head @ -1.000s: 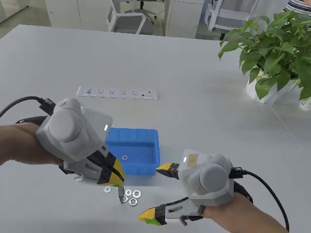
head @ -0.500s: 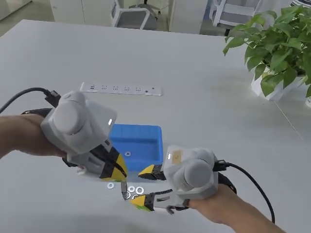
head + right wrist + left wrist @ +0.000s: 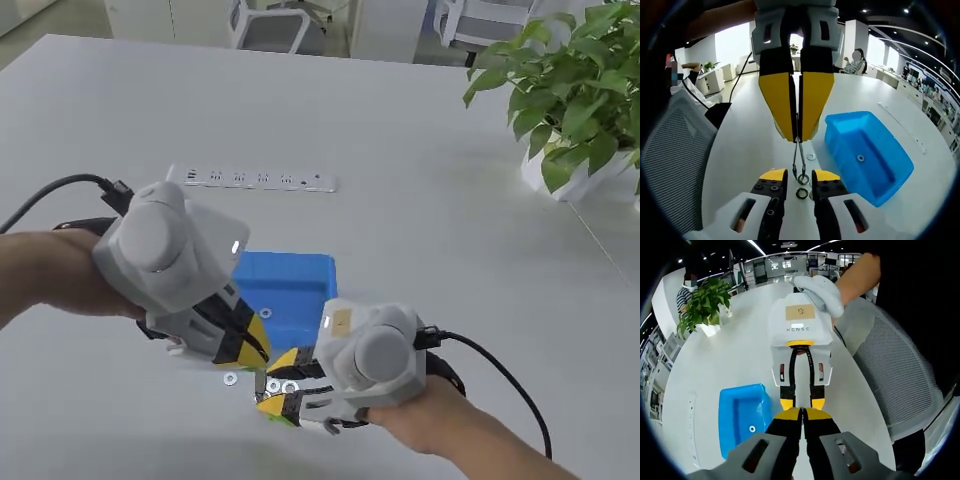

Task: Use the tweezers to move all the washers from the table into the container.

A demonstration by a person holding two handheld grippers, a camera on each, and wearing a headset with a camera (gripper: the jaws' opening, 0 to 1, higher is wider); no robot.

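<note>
"Where are the tweezers?"
"In the left gripper, its fingers clamped on them. The tips are at a washer on the table."
"And the right gripper?"
"Fingers apart, flanking those tips. A second washer lies inside the blue container."

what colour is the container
The container is bright blue, clearest in the right gripper view.
</note>
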